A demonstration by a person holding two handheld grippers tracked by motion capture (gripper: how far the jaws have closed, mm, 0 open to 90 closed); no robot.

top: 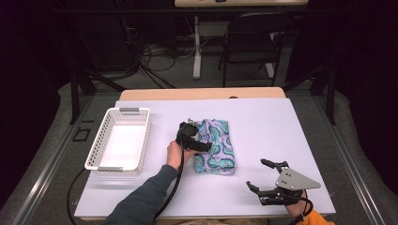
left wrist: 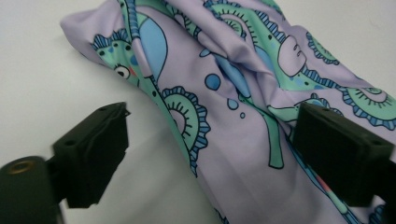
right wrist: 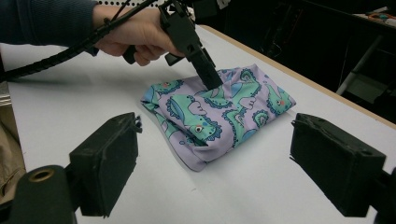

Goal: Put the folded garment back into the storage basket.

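A folded lilac cloth [top: 216, 147] printed with teal dinosaurs lies on the pale table top near its middle. My left gripper [top: 202, 143] reaches down at the cloth's left edge, held by a hand in a dark sleeve. In the left gripper view its jaws [left wrist: 215, 121] stand apart: one pad hovers over bare table, the other over the cloth [left wrist: 243, 107], whose edge runs between them without being pinched. My right gripper [top: 257, 174] rests open near the front right of the table, pointed at the cloth [right wrist: 219, 112], with nothing between its pads. The left gripper [right wrist: 210, 79] also shows in that view.
A white perforated basket [top: 141, 140] stands empty at the left of the table, a hand's width from the cloth. A black cable [top: 176, 187] trails from the left gripper to the front edge. A dark chair [top: 253, 42] stands behind the table.
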